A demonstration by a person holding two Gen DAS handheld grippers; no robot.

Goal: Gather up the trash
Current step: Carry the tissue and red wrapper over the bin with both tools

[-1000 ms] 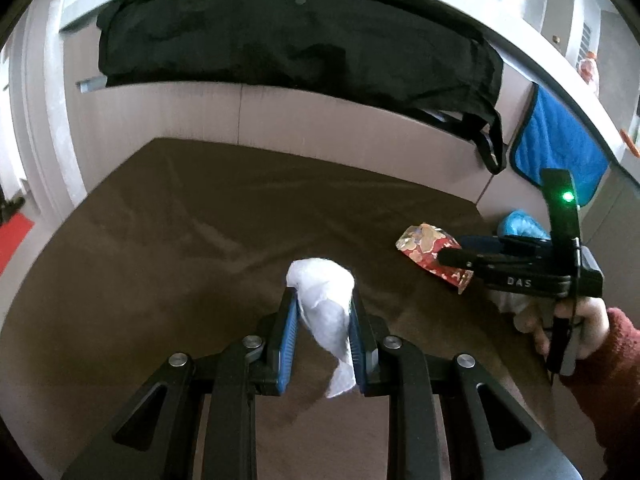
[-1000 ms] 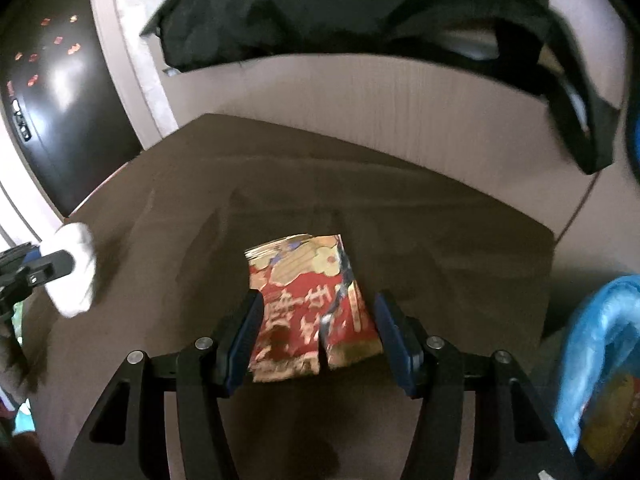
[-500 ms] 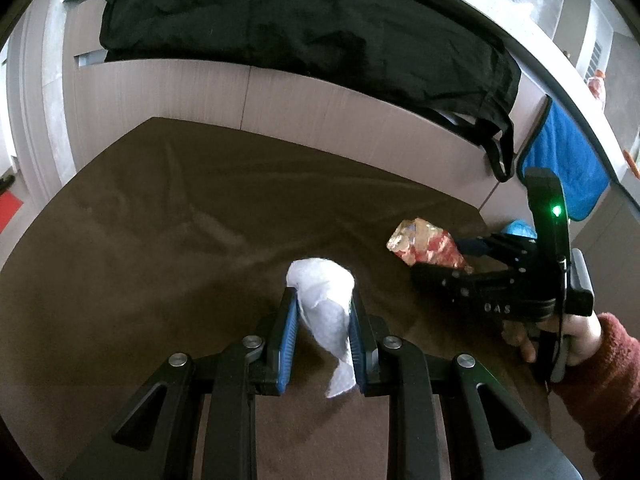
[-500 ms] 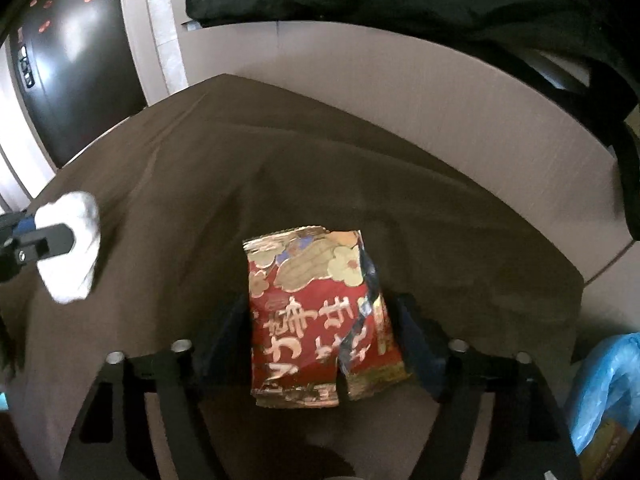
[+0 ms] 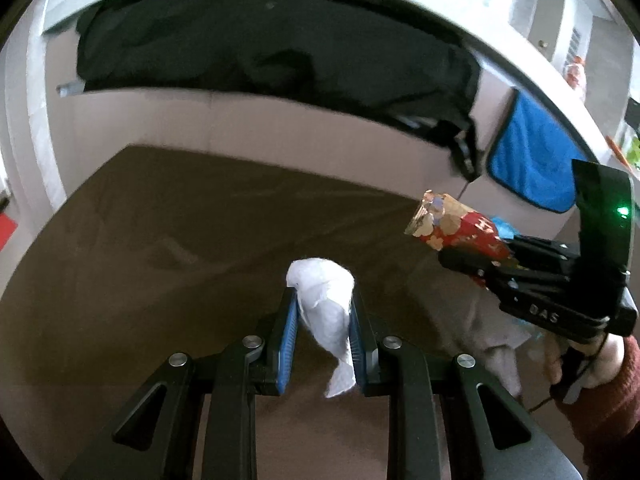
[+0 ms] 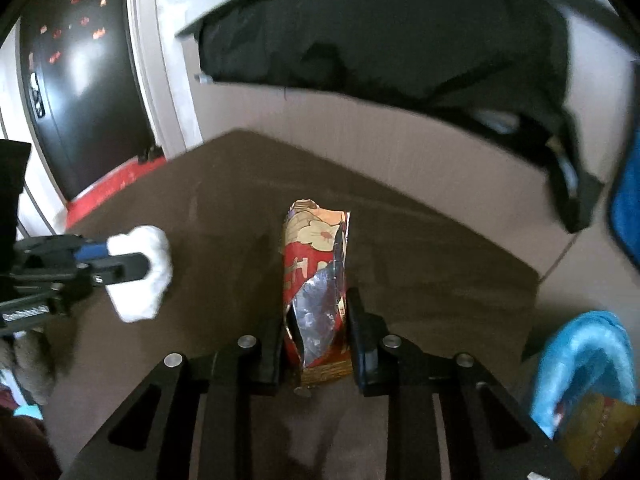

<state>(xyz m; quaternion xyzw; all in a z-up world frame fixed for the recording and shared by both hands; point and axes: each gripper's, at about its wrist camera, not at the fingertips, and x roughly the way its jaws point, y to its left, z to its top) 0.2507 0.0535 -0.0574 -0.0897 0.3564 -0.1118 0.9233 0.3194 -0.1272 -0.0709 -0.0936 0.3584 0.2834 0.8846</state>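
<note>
Over the brown bench (image 5: 168,248), left view: left claw (image 5: 322,320) clenched on a white tissue (image 5: 326,312), lifted clear.
Right view: right claw (image 6: 316,344) clenched on a red snack wrapper (image 6: 316,264), also off the bench.
Blue bag (image 6: 588,360): near right, partly open.
Progress: both pieces picked up; dropping them in is left, likely there.

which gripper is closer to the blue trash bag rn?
Right. The right gripper, shut on the red snack wrapper, has the blue trash bag just off its right side. The left gripper, shut on the white tissue, is farther left over the brown cloth.
</note>
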